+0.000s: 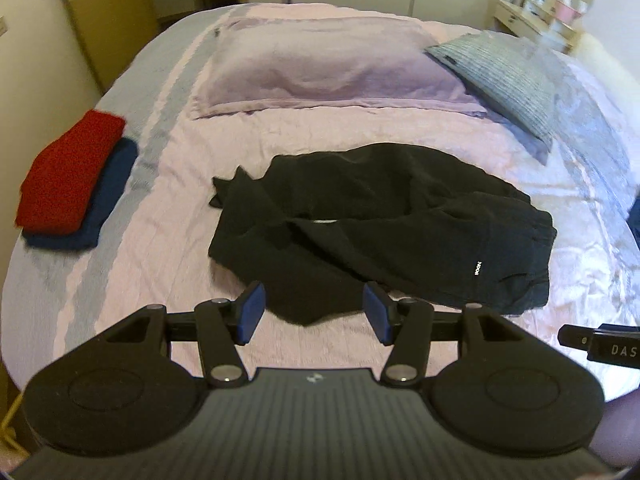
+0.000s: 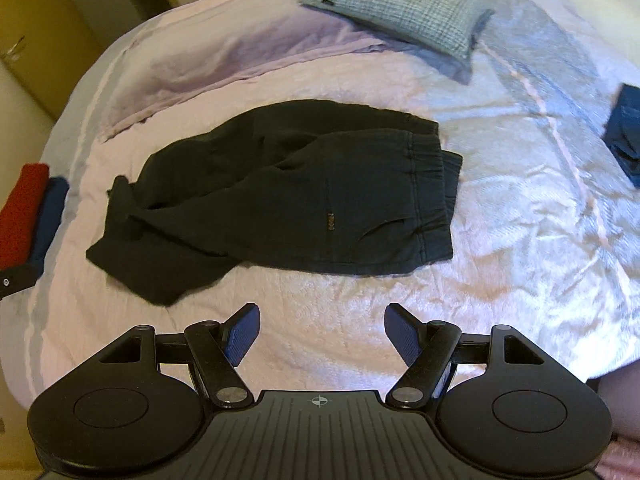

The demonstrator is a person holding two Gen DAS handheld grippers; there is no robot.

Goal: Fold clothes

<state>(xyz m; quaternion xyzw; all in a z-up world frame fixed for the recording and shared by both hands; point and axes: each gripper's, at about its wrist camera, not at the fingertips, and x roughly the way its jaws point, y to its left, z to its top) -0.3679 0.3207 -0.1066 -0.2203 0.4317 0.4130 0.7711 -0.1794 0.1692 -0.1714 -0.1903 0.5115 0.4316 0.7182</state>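
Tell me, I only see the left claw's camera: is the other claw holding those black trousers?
Observer: No, the right claw is open and empty, over bare bedspread short of the black trousers.
Operator: Which end is the waist?
Observer: The gathered waistband is at their right end.
Operator: Anything else over there?
Observer: A dark blue garment lies far right, apart from the trousers.

The left matte black plastic two-finger gripper (image 1: 314, 310) is showing blue ribbed pads (image 1: 251, 312), silver pivot screws, round side discs and a ribbed grey housing. The right matte black plastic two-finger gripper (image 2: 320, 332) is wearing matching blue pads (image 2: 402, 336) and a crosshair mark.
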